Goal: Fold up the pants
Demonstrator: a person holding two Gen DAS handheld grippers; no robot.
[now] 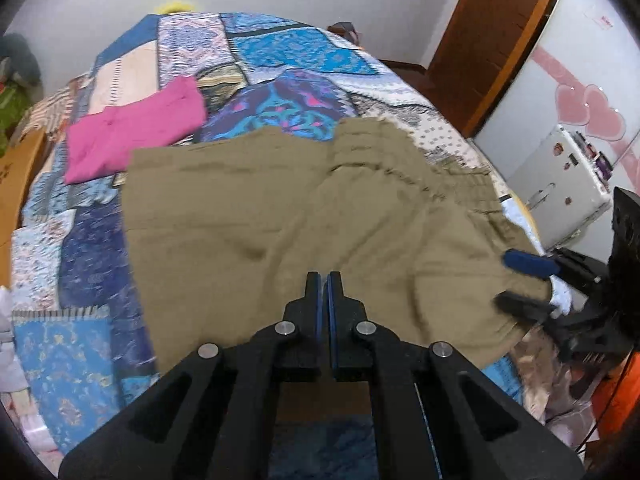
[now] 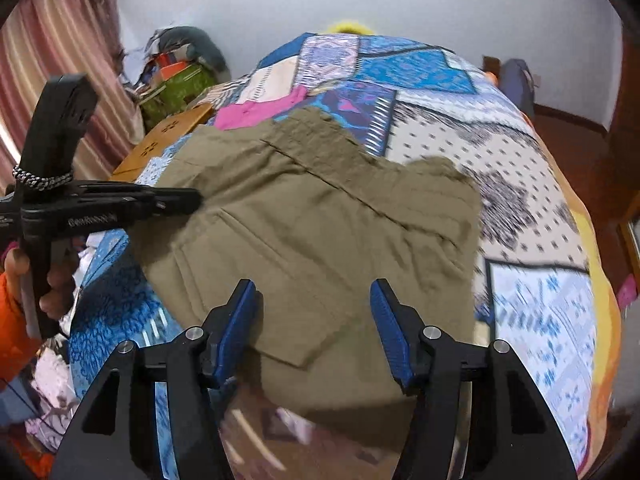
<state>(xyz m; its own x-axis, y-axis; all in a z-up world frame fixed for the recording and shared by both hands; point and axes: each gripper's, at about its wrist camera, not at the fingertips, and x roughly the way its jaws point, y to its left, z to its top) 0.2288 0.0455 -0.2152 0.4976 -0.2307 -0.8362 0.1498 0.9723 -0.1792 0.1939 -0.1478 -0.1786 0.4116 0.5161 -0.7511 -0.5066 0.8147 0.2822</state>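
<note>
Khaki pants (image 1: 288, 216): spread flat on patchwork bedspread (image 1: 280, 52), near bed's edge. Left tongs (image 1: 324, 280): pressed together above the fabric, gripping nothing. Right tongs (image 2: 312, 292): spread wide over pants. Pink garment (image 1: 132, 132): beside pants.

pants (image 2: 320, 216): we see soft tan cloth, matt, with a few wrinkles and sewn seams.
bed cover (image 1: 280, 52): we see thin patchwork cloth in blue, white and purple prints, not shiny.
pink top (image 1: 132, 132): we see soft pink cloth, matt.
left tool (image 1: 324, 280): we see hard black plastic, dull, with small shiny metal pins and blue pads.
right tool (image 2: 316, 300): we see the same dull black plastic, with bumpy blue pads (image 2: 240, 320) that look like rubber.
door frame (image 1: 500, 40): we see smooth brown wood with a little shine.
curtain (image 2: 60, 40): we see striped pink cloth.
</note>
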